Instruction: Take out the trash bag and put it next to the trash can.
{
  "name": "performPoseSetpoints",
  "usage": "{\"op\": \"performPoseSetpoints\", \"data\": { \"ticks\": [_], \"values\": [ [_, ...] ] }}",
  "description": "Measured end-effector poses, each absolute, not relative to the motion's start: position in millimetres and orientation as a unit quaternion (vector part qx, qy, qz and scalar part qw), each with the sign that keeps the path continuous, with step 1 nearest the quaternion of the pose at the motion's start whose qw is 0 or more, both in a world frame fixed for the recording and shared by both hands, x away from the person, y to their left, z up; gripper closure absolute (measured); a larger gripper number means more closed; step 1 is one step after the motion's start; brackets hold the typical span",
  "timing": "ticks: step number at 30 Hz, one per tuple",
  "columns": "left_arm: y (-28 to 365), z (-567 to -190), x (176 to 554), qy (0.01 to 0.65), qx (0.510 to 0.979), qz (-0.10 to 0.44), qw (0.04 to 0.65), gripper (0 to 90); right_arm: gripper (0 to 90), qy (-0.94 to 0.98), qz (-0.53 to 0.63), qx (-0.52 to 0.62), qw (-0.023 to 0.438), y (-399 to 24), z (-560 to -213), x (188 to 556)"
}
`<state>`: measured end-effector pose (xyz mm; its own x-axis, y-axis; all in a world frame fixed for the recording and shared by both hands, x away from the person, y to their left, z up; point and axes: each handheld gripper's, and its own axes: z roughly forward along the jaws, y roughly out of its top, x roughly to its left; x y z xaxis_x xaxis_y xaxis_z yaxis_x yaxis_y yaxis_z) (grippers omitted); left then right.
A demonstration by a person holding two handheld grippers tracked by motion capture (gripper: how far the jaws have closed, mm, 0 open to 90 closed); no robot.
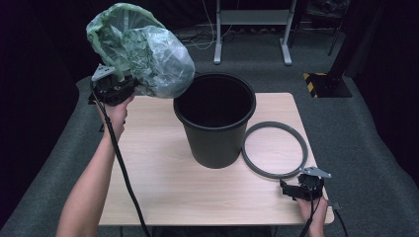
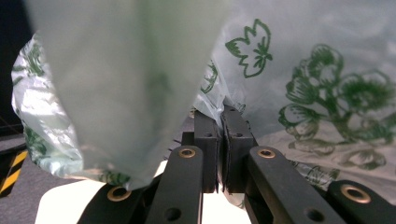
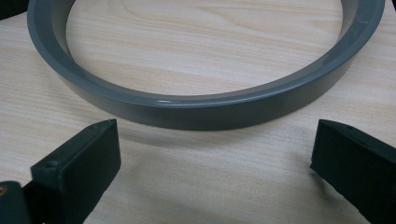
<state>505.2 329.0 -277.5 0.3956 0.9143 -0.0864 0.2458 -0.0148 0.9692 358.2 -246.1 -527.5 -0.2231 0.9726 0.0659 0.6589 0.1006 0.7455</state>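
A pale green plastic bag printed with dark green flowers billows in the air up at the left, beside the bin's rim. My left gripper is shut on a fold of that bag, its jaws pressed together on the film. A black round bin stands open and upright on the wooden table. A grey plastic ring lies flat to the bin's right. My right gripper rests low at the table's near right corner, jaws wide open just short of the ring.
Beyond the table's far edge, metal legs of a frame stand on grey carpet. A yellow-and-black striped block sits on the floor at the back right. Bare tabletop lies in front of the bin.
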Motion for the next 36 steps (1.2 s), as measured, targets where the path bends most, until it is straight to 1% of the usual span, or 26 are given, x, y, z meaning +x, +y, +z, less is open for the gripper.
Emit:
{"op": "performPoseSetpoints", "data": {
  "ticks": [7, 23, 30, 36],
  "values": [
    [333, -292, 507, 0.461, 0.644, 0.306, 0.529, 86.6, 0.8, 0.705, 0.338, 0.579, 0.232, -246, -528, 358],
    [330, -334, 517, 0.484, 0.653, 0.281, 0.511, 86.4, 0.9, 0.705, 0.337, 0.58, 0.232, -246, -528, 358],
    [319, -374, 530, 0.504, 0.667, 0.248, 0.489, 86.3, 1.0, 0.705, 0.336, 0.58, 0.231, -246, -528, 358],
    [307, -415, 538, 0.513, 0.698, 0.231, 0.442, 86.2, 1.0, 0.706, 0.335, 0.58, 0.232, -247, -528, 359]
  ]
}}
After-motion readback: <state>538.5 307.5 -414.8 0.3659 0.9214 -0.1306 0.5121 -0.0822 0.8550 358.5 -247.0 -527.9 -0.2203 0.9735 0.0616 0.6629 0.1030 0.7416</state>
